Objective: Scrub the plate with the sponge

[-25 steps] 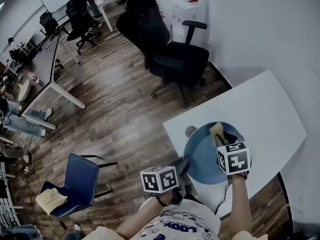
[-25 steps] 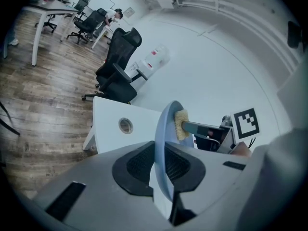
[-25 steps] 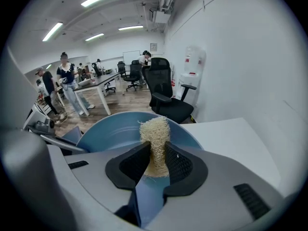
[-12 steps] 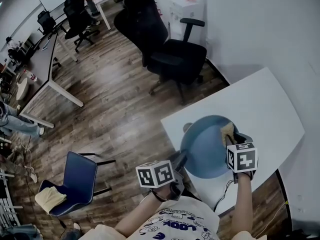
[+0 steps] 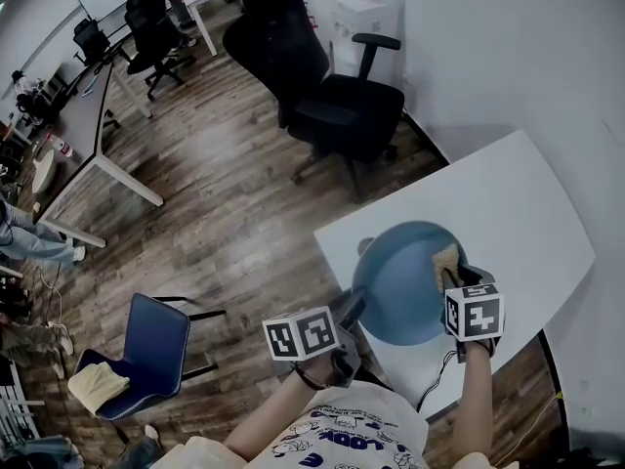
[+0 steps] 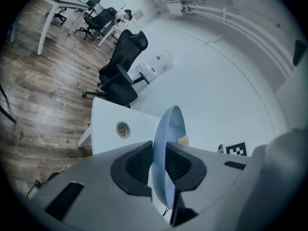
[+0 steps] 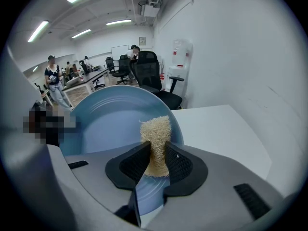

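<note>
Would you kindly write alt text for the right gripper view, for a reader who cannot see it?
The right gripper is clamped on a tan, fibrous sponge, held before the inner face of a tilted blue plate. Behind them lie a white table and an office with black chairs.

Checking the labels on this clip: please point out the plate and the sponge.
plate (image 5: 398, 284): head view, bare middle of its blue face.
sponge (image 7: 155, 131): right gripper view, its free fibrous upper end.
</note>
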`<state>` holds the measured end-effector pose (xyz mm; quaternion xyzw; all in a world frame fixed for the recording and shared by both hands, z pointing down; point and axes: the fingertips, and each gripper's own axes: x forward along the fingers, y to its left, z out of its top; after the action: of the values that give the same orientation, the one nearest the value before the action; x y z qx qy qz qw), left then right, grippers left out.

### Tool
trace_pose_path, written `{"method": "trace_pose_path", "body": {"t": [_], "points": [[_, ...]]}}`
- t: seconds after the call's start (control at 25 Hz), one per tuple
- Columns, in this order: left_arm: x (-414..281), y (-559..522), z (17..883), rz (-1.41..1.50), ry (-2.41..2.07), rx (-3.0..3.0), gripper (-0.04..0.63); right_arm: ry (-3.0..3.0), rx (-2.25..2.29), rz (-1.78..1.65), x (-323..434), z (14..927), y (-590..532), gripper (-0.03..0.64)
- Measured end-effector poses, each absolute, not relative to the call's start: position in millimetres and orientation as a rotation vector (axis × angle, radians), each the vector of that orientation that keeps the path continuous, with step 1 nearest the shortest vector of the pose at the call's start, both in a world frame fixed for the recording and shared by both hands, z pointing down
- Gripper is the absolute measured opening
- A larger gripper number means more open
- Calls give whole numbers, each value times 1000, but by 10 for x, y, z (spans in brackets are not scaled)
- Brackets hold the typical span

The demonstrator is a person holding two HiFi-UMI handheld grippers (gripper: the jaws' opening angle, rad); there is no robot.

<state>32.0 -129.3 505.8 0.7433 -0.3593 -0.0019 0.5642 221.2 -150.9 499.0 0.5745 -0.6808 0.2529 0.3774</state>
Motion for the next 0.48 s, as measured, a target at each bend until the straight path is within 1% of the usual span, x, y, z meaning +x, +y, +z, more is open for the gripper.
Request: {"method": "trace_pose_path", "body": {"t": [0.48], "points": [[283, -1447, 5008, -66, -853, 1712, 60, -1749, 1452, 670, 2150, 5048, -1400, 100]]}}
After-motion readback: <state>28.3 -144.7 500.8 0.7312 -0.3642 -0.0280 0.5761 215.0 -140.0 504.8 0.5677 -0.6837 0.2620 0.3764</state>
